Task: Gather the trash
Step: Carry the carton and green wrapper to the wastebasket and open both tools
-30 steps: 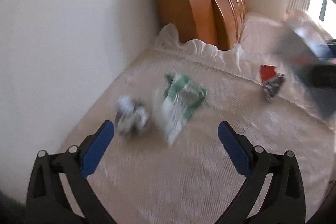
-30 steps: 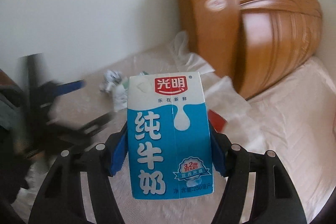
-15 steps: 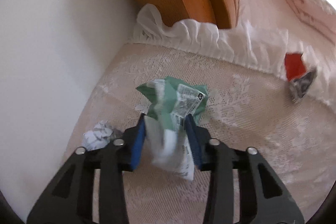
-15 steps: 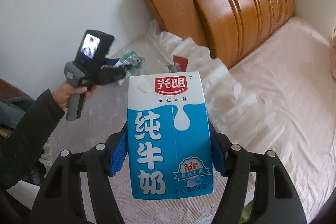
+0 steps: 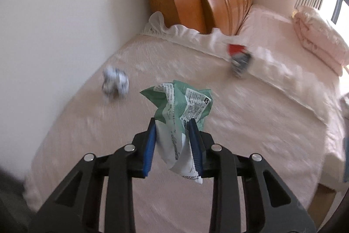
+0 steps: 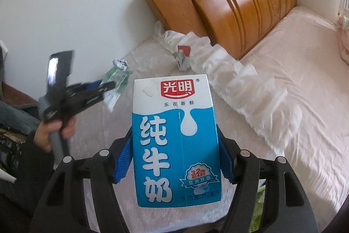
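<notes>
Your left gripper (image 5: 172,141) is closing on the green wrapper (image 5: 183,110), lifted clear of the bed (image 5: 250,123): crinkly, weightless film, likely slippery, so pinch mid-fold. Your right gripper (image 6: 174,150) clamps the milk carton (image 6: 174,141), stiff-sided waxy card, by its flat flanks.

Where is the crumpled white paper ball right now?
In the left wrist view, the paper ball lies on the bed, left of the green wrapper in the left tongs.
</notes>
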